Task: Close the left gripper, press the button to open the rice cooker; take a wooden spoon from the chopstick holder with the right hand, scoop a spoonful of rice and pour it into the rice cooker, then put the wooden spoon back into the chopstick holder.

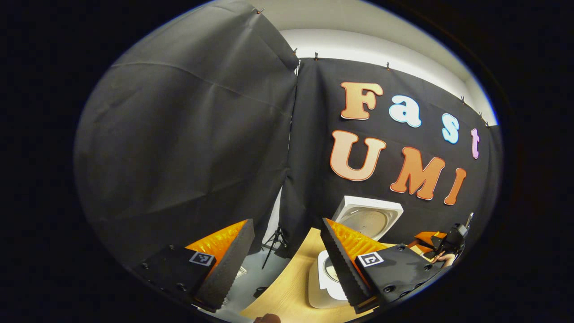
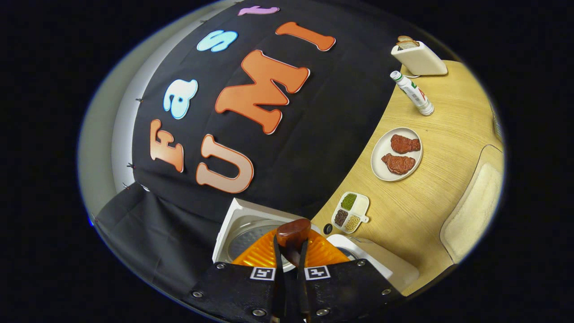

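In the right gripper view my right gripper (image 2: 291, 246) is shut on a dark wooden spoon (image 2: 293, 232), whose bowl sticks out past the fingertips. The spoon hangs over the white rice cooker (image 2: 379, 262), whose lid (image 2: 240, 220) stands up open behind it. I cannot tell whether the spoon holds anything. In the left gripper view my left gripper (image 1: 286, 222) is open, its fingers wide apart and empty, held up off the table to the left of the rice cooker (image 1: 319, 287) and its raised lid (image 1: 370, 217). The right gripper (image 1: 441, 244) shows farther off beyond the cooker, held by a hand.
On the wooden table (image 2: 426, 197), right of the cooker, sit a small divided dish of grains (image 2: 351, 211), a plate with two pieces of meat (image 2: 397, 154), a lying bottle (image 2: 412, 94) and a toaster (image 2: 419, 56). A pale board (image 2: 475, 211) lies near the table edge.
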`<state>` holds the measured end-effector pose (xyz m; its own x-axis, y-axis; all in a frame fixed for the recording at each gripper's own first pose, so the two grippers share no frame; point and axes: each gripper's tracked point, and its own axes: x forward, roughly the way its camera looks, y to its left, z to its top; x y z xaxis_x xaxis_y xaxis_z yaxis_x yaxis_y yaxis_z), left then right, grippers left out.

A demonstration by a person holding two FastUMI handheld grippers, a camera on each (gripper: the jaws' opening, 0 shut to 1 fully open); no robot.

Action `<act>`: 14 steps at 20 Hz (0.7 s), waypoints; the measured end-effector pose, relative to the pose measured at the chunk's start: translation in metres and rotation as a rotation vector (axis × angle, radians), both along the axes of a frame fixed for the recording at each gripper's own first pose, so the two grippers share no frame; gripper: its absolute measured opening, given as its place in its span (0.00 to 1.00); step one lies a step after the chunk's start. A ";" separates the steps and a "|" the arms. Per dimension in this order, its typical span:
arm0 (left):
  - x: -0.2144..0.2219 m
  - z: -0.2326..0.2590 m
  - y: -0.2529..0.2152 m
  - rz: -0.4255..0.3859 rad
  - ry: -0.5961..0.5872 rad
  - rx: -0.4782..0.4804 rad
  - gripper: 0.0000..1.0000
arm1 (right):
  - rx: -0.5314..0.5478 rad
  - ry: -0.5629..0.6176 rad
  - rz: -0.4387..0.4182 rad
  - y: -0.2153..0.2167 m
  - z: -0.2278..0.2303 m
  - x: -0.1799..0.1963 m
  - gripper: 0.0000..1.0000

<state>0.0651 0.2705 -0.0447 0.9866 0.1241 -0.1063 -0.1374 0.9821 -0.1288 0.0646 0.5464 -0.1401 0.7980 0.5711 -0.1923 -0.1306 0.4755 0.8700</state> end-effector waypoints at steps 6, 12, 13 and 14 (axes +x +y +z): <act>-0.001 -0.009 0.019 0.033 0.010 -0.006 1.00 | -0.114 -0.040 0.031 0.027 -0.006 0.001 0.10; 0.002 -0.010 0.027 0.051 0.011 -0.009 1.00 | -0.208 -0.105 0.057 0.039 0.000 -0.001 0.10; 0.001 -0.010 0.029 0.053 0.011 -0.011 1.00 | -0.221 -0.116 0.059 0.039 0.003 0.000 0.10; 0.002 -0.009 0.032 0.055 0.013 -0.014 1.00 | -0.234 -0.128 0.061 0.039 0.005 -0.001 0.10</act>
<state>0.0668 0.3023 -0.0536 0.9768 0.1768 -0.1209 -0.1931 0.9711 -0.1405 0.0639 0.5853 -0.1353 0.7900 0.5703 -0.2250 -0.2664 0.6499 0.7118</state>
